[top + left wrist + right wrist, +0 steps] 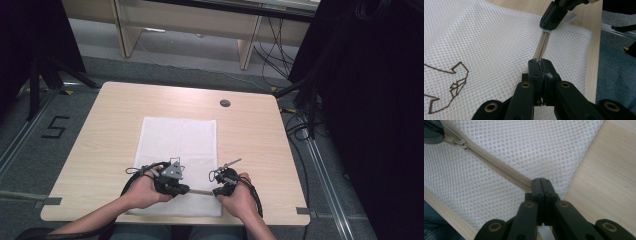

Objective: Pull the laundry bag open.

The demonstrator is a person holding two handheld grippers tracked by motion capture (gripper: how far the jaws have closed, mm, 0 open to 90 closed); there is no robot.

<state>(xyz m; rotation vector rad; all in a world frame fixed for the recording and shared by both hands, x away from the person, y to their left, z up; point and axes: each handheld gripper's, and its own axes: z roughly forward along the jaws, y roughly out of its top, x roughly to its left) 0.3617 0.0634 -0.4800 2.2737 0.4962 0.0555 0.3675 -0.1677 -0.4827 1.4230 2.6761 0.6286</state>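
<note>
a: from the high view, what's on the bench (110, 130)?

b: a white mesh bag (177, 140) lies flat in the middle, its near edge by the person. the left gripper (183, 190) and right gripper (216, 192) face each other over that edge, a tan strip stretched between them

a: and what do the gripper views add?

b: the strip is a beige zipper (543, 46). the left gripper view also shows a brown line drawing (451, 86) printed on the mesh; the right gripper view shows the zipper slider (461, 143) near the far end

a: the fingers?

b: both pairs are closed. the left fingers (534, 71) pinch the zipper tape at one end, the right fingers (537, 185) clamp the zipper's other end, at the bag's corner
</note>
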